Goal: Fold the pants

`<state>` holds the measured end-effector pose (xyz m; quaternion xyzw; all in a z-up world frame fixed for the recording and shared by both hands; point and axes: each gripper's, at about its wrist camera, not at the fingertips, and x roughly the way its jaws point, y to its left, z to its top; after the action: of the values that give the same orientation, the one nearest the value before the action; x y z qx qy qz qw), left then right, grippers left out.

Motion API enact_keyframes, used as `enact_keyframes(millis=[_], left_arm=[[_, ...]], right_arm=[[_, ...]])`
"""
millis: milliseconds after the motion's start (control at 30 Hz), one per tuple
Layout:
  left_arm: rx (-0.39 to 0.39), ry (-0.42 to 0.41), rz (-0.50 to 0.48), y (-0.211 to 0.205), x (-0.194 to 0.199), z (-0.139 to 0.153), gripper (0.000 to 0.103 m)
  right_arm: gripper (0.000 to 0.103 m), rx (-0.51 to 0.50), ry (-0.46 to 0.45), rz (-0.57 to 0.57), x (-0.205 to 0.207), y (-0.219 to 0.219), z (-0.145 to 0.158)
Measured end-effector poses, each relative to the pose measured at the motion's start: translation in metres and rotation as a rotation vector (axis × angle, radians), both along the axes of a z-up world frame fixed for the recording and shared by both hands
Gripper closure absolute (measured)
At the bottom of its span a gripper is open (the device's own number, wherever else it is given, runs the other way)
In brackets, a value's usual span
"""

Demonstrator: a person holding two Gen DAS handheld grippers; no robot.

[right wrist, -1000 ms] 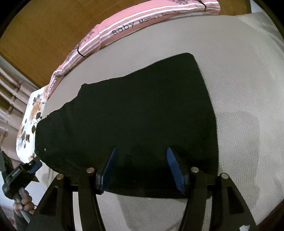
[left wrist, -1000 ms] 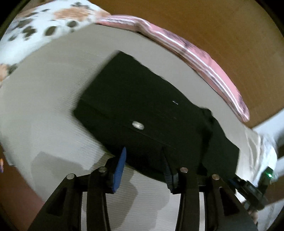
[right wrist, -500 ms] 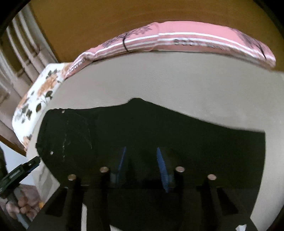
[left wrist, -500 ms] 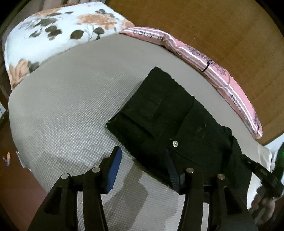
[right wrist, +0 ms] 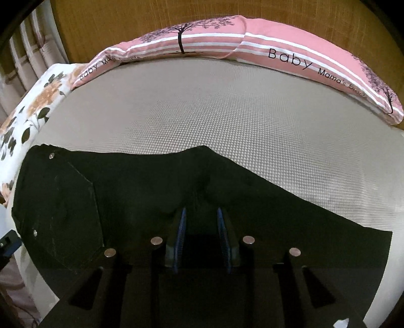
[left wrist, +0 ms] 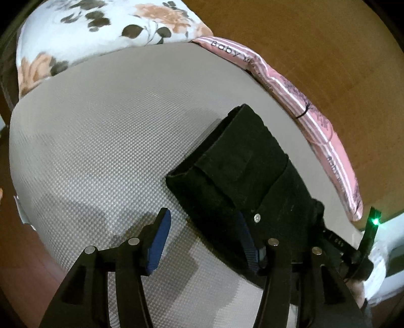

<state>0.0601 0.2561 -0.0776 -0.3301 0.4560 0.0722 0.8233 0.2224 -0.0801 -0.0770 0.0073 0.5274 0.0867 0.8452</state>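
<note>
On the grey textured bed mattress (right wrist: 227,121) lie the black fabric pants (right wrist: 141,191), spread flat in the right wrist view with their long axis running across the picture: the waist end, with a stitched pocket and small metal rivets, points toward the left edge, and the legs run off toward the lower right, where the right tool's frame cuts them off. From the left wrist view the same pants (left wrist: 242,171) stretch away from the camera toward the upper right, and a folded band at their far end stands raised off the mattress. Behind the mattress runs a long pink striped pillow printed with "Baby" (right wrist: 290,60), set against a brown wooden headboard (right wrist: 151,17), and a white floral pillow (left wrist: 101,27) sits at the mattress corner. The left tool (left wrist: 204,239) stands released; its jaws have just been opening, one blue pad over bare mattress and the other at the near edge of the pants, so it grips nothing. The right tool (right wrist: 202,227) has its blue pads drawn close, the jaws having just been closing, with a dark ridge of the pants rising just ahead of them; whether the pads actually pinch the cloth I cannot tell, since black cloth and black frame merge there. No containers are in view.
</note>
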Motion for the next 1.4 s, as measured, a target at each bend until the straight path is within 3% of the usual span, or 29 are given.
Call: enact_keyframes(millis=[167, 400, 733, 933, 1133, 1233, 1333, 1400], left_arm=[[-0.087, -0.021, -0.003, 0.003, 0.000, -0.005, 0.048], [-0.222, -0.012, 0.006, 0.001, 0.004, -0.023, 0.048], [-0.243, -0.023, 0.028, 0.004, 0.017, -0.034, 0.043], [-0.266, -0.052, 0.034, 0.003, 0.024, -0.035, 0.031], [-0.279, -0.052, 0.064, 0.003, 0.028, -0.035, 0.030], [-0.241, -0.052, 0.063, -0.002, 0.029, -0.034, 0.033], [-0.173, -0.037, 0.076, -0.006, 0.028, -0.033, 0.050], [-0.148, -0.035, 0.076, -0.007, 0.026, -0.033, 0.054]], right_arm=[[0.075, 0.120, -0.014, -0.047, -0.007, -0.024, 0.017], [0.069, 0.142, -0.019, -0.166, -0.049, -0.086, 0.029], [0.069, 0.068, -0.034, -0.355, -0.082, -0.169, 0.015], [0.069, 0.067, -0.038, -0.379, -0.071, -0.178, 0.004], [0.065, 0.055, -0.039, -0.389, -0.057, -0.179, 0.003], [0.058, 0.051, -0.036, -0.368, -0.056, -0.176, 0.003], [0.054, 0.052, -0.045, -0.362, -0.058, -0.174, 0.005], [0.052, 0.076, -0.045, -0.375, -0.063, -0.174, 0.008]])
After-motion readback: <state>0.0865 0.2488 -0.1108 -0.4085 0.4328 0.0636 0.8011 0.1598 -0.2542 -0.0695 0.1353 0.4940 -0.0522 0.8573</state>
